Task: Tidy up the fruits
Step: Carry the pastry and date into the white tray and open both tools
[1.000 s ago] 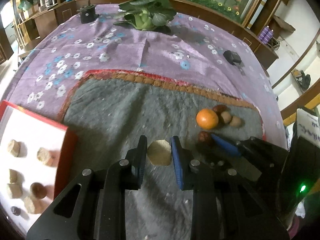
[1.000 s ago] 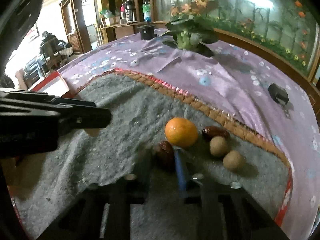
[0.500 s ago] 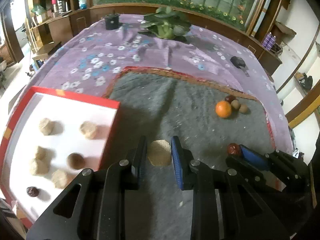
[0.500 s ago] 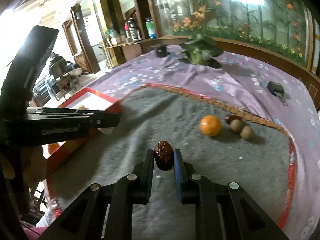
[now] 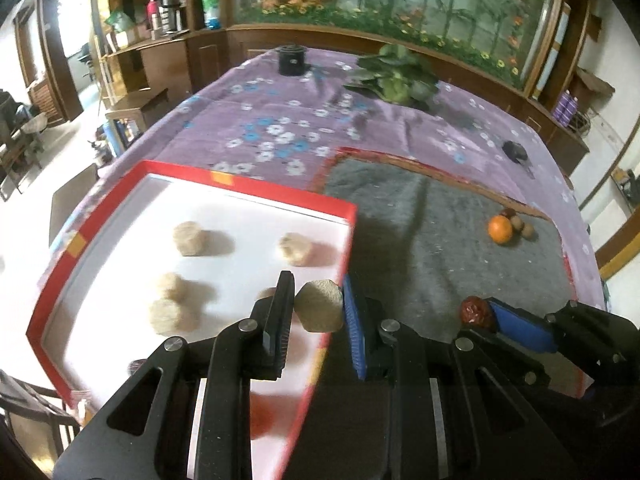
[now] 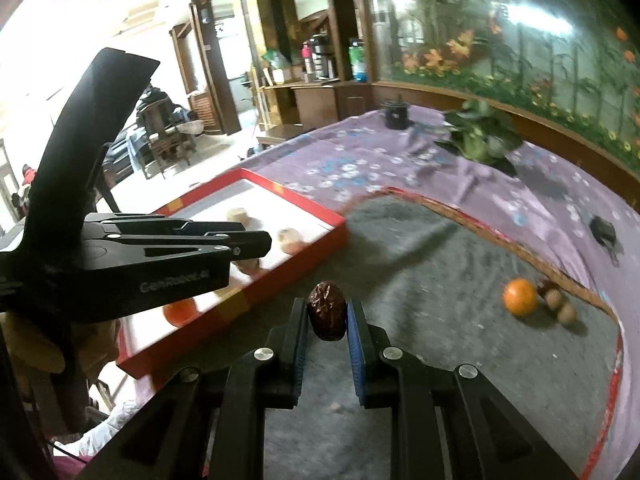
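Observation:
My left gripper is shut on a tan nut-like fruit and holds it over the right edge of the red-rimmed white tray. Several tan fruits lie in the tray. My right gripper is shut on a dark red date above the grey mat, right of the tray. It also shows at the right of the left wrist view. An orange with small brown fruits beside it lies on the grey mat, also in the right wrist view.
The grey mat lies on a purple flowered tablecloth. A leafy green plant, a black round jar and a small black object sit farther back. The table edge and floor are to the left.
Both grippers have risen and moved left toward the tray, each carrying its fruit. The left one now hangs over the tray's right edge; the orange group looks farther away.

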`<state>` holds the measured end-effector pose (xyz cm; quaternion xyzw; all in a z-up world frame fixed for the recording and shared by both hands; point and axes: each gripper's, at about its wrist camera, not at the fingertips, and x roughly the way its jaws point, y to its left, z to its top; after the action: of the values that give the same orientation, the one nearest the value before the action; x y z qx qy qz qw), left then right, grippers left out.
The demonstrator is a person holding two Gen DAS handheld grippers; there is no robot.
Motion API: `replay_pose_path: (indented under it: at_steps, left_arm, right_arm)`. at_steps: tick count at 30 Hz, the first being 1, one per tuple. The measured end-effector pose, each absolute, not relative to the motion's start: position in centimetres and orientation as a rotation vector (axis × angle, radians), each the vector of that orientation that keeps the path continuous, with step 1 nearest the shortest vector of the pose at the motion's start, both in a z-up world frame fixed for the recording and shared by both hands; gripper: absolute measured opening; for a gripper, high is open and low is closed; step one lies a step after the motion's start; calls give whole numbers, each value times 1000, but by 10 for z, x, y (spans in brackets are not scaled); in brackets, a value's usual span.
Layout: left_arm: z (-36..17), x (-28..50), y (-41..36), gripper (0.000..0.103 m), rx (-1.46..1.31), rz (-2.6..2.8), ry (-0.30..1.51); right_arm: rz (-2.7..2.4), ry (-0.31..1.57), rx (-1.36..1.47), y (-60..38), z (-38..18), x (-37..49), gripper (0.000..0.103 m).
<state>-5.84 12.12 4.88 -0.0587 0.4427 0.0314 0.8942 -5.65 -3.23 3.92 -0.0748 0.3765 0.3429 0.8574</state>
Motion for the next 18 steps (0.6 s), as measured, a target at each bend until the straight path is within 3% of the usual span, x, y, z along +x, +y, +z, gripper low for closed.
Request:
replay_pose_path:
  at_steps: [18]
  left_arm:
    - [35, -80, 242, 24, -254, 292, 918]
  right_arm:
    - [857, 821, -220, 56, 31, -43, 18]
